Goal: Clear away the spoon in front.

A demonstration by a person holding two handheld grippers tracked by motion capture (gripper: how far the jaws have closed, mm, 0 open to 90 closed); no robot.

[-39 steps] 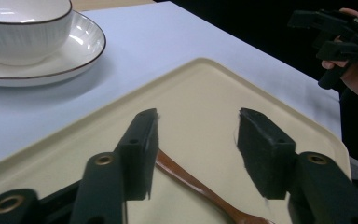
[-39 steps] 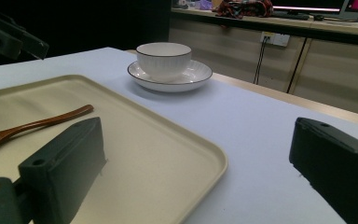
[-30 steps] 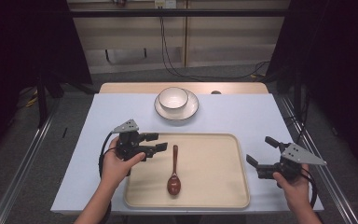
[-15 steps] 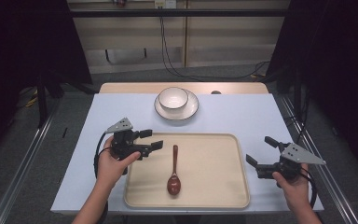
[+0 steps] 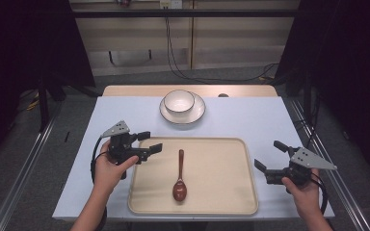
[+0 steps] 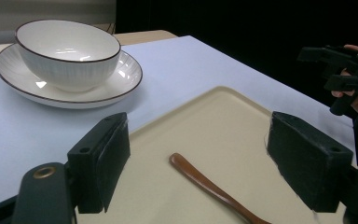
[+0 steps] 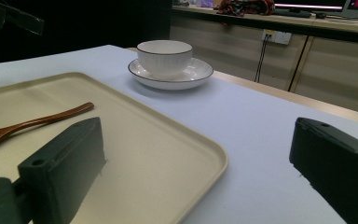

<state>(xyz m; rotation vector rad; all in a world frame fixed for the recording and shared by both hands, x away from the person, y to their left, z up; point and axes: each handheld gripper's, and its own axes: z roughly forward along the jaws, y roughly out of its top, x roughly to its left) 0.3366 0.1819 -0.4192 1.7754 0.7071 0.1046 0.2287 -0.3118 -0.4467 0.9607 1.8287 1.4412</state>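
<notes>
Beige tray (image 5: 221, 202) holding spoon (image 5: 179, 175), left gripper (image 5: 149, 143) over its edge, right gripper (image 5: 270, 156) outside, jaws open.

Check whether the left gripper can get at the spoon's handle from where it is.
Probably yes: the left gripper is open at the tray edge, with nothing between it and the spoon.
</notes>
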